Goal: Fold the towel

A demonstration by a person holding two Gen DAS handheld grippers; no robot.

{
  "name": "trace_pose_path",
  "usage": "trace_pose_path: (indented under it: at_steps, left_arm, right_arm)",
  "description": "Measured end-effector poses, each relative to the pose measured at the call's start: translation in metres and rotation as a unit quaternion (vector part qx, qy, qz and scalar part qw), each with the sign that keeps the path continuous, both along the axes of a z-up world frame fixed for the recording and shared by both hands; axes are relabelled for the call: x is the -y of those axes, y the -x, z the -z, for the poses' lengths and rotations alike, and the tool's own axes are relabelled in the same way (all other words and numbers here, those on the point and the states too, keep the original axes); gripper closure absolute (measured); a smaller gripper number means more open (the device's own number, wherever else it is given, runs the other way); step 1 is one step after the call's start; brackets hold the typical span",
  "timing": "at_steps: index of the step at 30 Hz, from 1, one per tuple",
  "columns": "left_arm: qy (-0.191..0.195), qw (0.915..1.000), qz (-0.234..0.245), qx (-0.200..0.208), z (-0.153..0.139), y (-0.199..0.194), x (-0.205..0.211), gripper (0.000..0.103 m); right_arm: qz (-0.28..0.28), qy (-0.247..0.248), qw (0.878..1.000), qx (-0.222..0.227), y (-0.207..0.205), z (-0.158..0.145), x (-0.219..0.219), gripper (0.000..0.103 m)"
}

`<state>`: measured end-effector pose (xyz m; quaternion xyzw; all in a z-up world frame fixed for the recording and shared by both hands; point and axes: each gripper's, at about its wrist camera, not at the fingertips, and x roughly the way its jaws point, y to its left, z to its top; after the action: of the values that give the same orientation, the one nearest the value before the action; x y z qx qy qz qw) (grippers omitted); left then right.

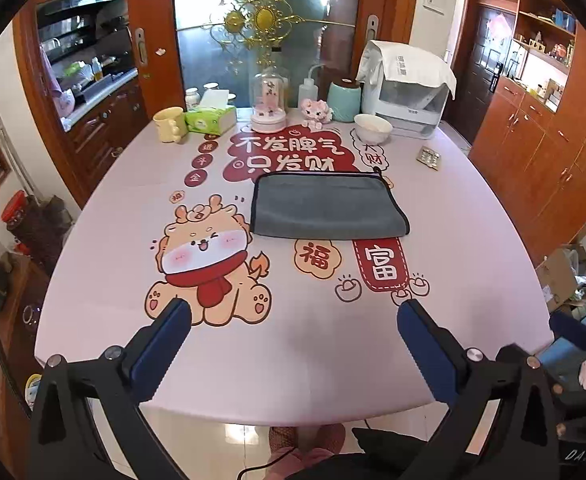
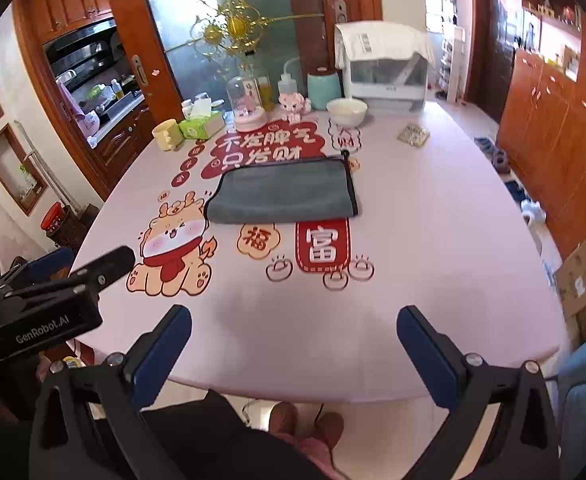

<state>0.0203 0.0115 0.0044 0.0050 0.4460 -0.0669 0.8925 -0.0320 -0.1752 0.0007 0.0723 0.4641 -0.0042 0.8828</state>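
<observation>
You are holding both the left gripper (image 1: pixel 293 332) and right gripper (image 2: pixel 293 330) spread apart; the grey towel (image 1: pixel 329 206) is lying well ahead, so reach for its near corners evenly.

Near half of table (image 1: pixel 333 352): bare up to towel (image 1: pixel 329 206), open to approach. Both sides of towel: bare cloth. Far edge: mug (image 1: pixel 169 124), tissue box (image 1: pixel 211 120), glass dome (image 1: pixel 269 100), bowl (image 1: pixel 373 128), white appliance (image 1: pixel 409 92) in a row, well behind towel.

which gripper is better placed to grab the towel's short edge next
Right, marginally. The towel lies nearer the right gripper; the left gripper faces it from farther back. Both are open.
</observation>
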Motion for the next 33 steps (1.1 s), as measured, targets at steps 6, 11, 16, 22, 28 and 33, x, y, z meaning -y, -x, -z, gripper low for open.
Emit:
trace_pose_path:
  at_steps: [6, 11, 16, 22, 28, 33]
  left_arm:
    - [-0.009, 0.9993, -0.027, 0.023, -0.003, 0.013, -0.002, 0.001]
    - [-0.021, 0.9983, -0.040, 0.038, -0.006, 0.015, -0.001, 0.001]
    - [-0.024, 0.9979, -0.043, 0.041, -0.007, 0.013, 0.000, 0.001]
    - [-0.034, 0.9968, -0.056, 0.047, -0.009, 0.009, 0.000, 0.001]
    - [-0.033, 0.9969, -0.053, 0.048, -0.009, 0.005, -0.002, 0.001]
    - [-0.030, 0.9974, -0.048, 0.046, -0.006, 0.002, -0.001, 0.001]
  right_arm:
    - [0.010, -0.005, 1.000, 0.026, 0.005, -0.004, 0.005, 0.000]
    - [0.001, -0.006, 0.999, 0.039, 0.004, -0.007, 0.005, 0.000]
    - [-0.001, -0.009, 0.999, 0.044, -0.001, -0.008, 0.007, 0.000]
    - [0.000, -0.010, 0.999, 0.043, -0.003, -0.007, 0.009, 0.000]
    - [0.000, -0.010, 0.999, 0.037, -0.010, -0.004, 0.008, 0.000]
    - [0.002, -0.011, 0.999, 0.031, -0.015, 0.000, 0.007, 0.000]
